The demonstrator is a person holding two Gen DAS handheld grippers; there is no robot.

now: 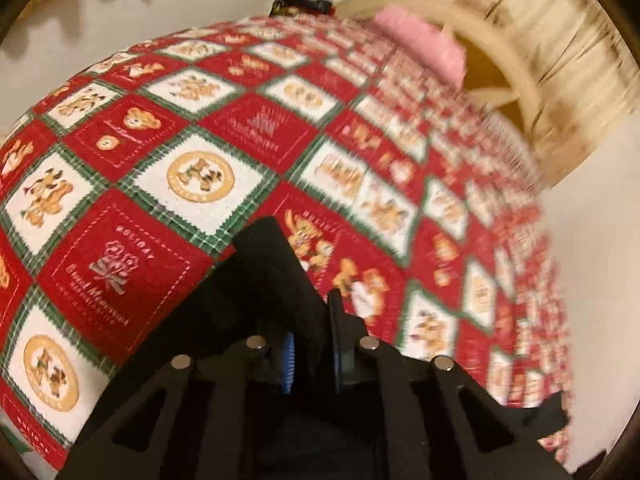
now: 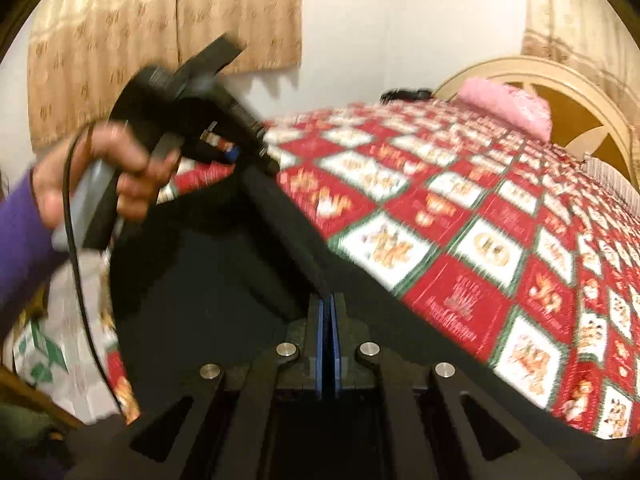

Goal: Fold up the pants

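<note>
Jaws of both grippers closed on black pants (image 2: 224, 280): left gripper (image 1: 316, 300) pinches a fold, right gripper (image 2: 329, 300) the edge, above the bear-print bedspread (image 1: 200, 168).

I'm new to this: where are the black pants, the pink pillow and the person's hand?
black pants (image 2: 240, 272): right wrist view, stretched cloth.
pink pillow (image 2: 508, 106): right wrist view, its top.
hand (image 2: 100, 176): right wrist view, knuckles.
</note>
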